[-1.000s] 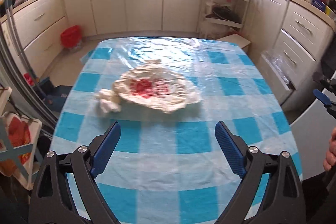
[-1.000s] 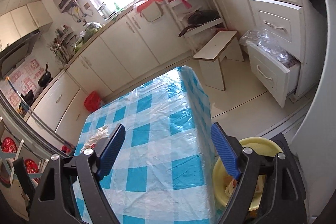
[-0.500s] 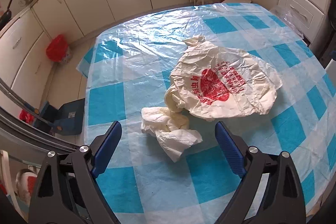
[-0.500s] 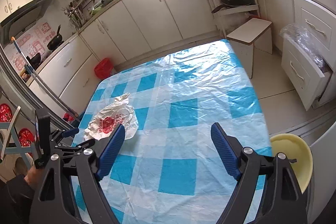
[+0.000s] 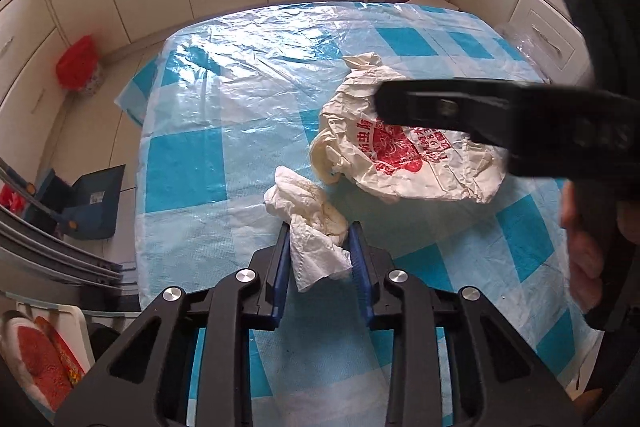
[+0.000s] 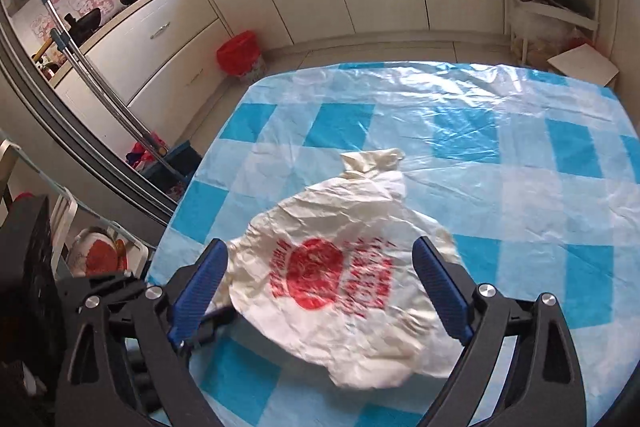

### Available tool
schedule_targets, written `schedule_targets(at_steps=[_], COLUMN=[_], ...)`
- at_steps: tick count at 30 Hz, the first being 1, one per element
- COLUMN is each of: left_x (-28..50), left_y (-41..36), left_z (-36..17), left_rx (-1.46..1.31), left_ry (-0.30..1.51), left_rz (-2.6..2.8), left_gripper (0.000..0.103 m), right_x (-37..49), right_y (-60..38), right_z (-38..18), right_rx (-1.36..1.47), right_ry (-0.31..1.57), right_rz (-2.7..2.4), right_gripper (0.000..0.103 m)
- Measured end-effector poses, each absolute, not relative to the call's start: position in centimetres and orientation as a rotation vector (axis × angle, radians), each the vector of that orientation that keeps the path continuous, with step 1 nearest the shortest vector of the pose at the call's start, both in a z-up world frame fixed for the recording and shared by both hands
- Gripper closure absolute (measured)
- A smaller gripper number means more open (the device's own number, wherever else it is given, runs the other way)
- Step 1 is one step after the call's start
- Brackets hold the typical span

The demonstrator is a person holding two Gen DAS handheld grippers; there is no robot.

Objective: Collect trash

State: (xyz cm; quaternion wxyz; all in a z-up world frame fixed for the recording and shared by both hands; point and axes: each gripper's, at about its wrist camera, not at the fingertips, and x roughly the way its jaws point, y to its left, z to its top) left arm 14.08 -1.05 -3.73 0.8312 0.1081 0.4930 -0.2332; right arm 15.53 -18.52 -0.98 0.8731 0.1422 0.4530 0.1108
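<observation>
Both grippers have dropped in close since half a second back: the left gripper [image 5: 318, 247] was spread wide over the tissue [image 5: 310, 223] then, and now its jaws have squeezed in and are pinching the near end of that crumpled wad. Right gripper [image 6: 320, 291] was hanging back over the blue-check counter [image 6: 500, 155] and has swung over to the bag [image 6: 340, 275], jaws still spread wide on either side of it, not gripping anything yet. In the left view you can see it as a dark blurry bar across the far part of the bag.

So where's the job at? Early days, I'd say. Two bits of trash show on the counter: the tissue, at the near left, and the cream plastic bag with the red print, just to its right and a bit farther back, with one twisted handle poking toward the far side. They look like they touch or nearly do where the bag's left edge folds under, can't tell for sure.

Tissue is grabbed but looks like it's still lying on the counter, most of it sticking out past the pads. Bag is untouched as far as I can see. Nothing has gone into a bin.

There's a red-lined bin [image 6: 240, 53] on the floor by the far left cabinets, which might be the target, but that's my guess.

Left to do: lift the tissue, close on the bag, carry both off.
</observation>
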Motion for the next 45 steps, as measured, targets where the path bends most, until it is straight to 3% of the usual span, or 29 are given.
schedule_targets(at_steps=[6,9,11,13,18,29,32,33,34,37,41,45], left_x=[13.8,13.7,13.5,13.4,12.3,6.5,4.6,4.2,3.8,3.4,4.3,4.6], left_y=[-0.6,-0.4,-0.5,-0.6,-1.4,-4.4,-5.2,-5.2,-5.2,-4.9,-4.7,-5.2], left_z=[-3.6,-3.5,-3.5,-3.4,-2.9,-3.4,-3.6,-3.6,-3.6,-3.3,-3.0,-3.2], left_rx=[0.235,0.239,0.247,0.244,0.224,0.120,0.164,0.172,0.178,0.185,0.212,0.225], left_ry=[1.059,1.064,1.066,1.071,1.061,1.064,1.022,1.018,1.014,0.986,0.956,0.950], left_rz=[-0.517,-0.519,-0.518,-0.523,-0.542,-0.578,-0.525,-0.515,-0.493,-0.452,-0.415,-0.415], left_gripper=[0.077,0.077,0.077,0.077,0.078,0.078,0.072,0.070,0.061,0.047,0.039,0.039], right_x=[17.4,16.3,15.3,14.6,11.0,1.8,0.9,0.6,0.2,-0.5,-0.3,0.6], right_y=[-15.9,-15.5,-15.7,-16.5,-19.4,-24.7,-24.5,-24.6,-24.8,-25.3,-26.0,-26.5], right_z=[-2.8,-3.1,-3.0,-2.9,-1.7,-1.8,-2.1,-1.9,-1.5,-0.9,-1.4,-2.3], right_rx=[0.182,0.090,0.047,0.062,0.083,0.135,0.109,0.104,0.099,0.075,0.070,0.110], right_ry=[0.987,0.952,0.943,0.953,0.947,0.929,0.914,0.902,0.885,0.839,0.843,0.884], right_rz=[0.177,0.185,0.199,0.227,0.244,0.278,0.306,0.311,0.313,0.298,0.261,0.240], right_gripper=[0.014,0.030,0.047,0.073,0.082,0.081,0.068,0.058,0.048,0.032,0.024,0.020])
